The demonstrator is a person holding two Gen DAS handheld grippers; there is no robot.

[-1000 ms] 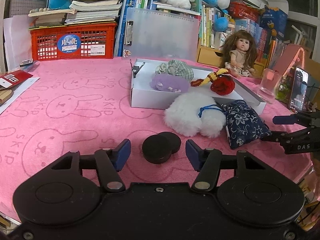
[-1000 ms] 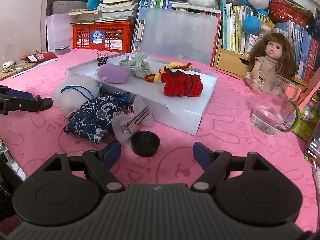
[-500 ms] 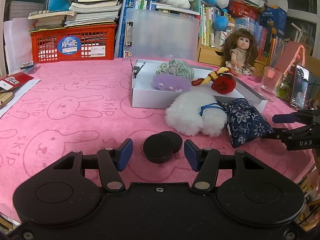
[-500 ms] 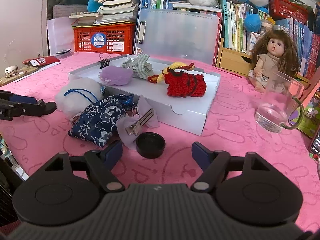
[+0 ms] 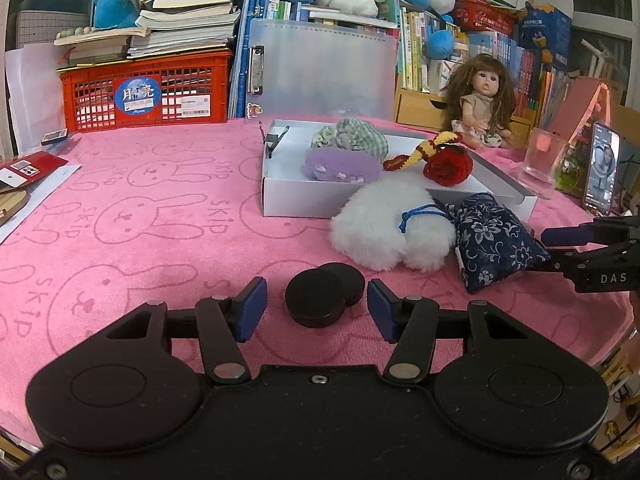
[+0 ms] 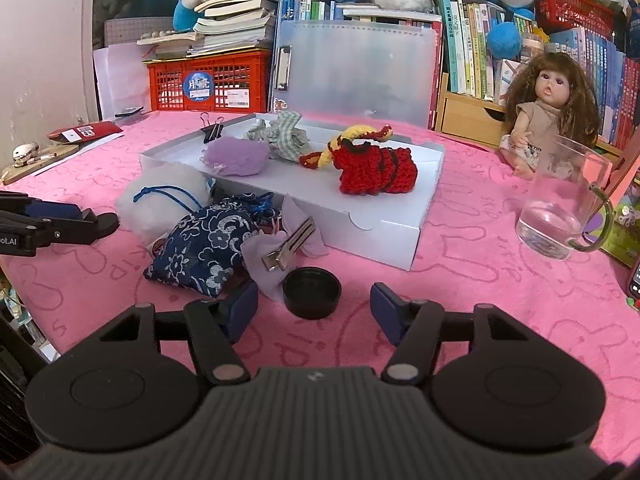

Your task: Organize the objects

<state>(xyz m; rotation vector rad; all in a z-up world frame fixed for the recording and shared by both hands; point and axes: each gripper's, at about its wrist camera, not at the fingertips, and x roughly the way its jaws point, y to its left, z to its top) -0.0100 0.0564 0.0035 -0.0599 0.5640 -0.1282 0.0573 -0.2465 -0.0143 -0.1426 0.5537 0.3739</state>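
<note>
Two black round caps (image 5: 316, 300), one overlapping the other, lie on the pink cloth between the pads of my left gripper (image 5: 316, 309). Its jaws are closing, with a gap left on each side. A single black cap (image 6: 312, 298), hollow side up, lies between the pads of my right gripper (image 6: 313, 312). Those jaws are closing too and do not touch it. The white open box (image 5: 320, 200) (image 6: 380, 236) behind holds a purple fluffy piece (image 6: 236, 156), a checked cloth (image 6: 286, 136), a red crochet toy (image 6: 376, 172) and a binder clip (image 6: 212, 126).
A white fluffy pouch (image 5: 384, 232), a blue floral pouch (image 6: 204, 244) and a hair clip on lilac cloth (image 6: 288, 244) lie in front of the box. A glass mug of water (image 6: 560, 208), a doll (image 6: 544, 120), a phone (image 5: 600, 172) and a red crate (image 5: 144, 92) ring the table.
Both grippers' jaws have narrowed around their caps, the right pair more. The right wrist view has edged slightly towards its cap. The objects lie as before.
</note>
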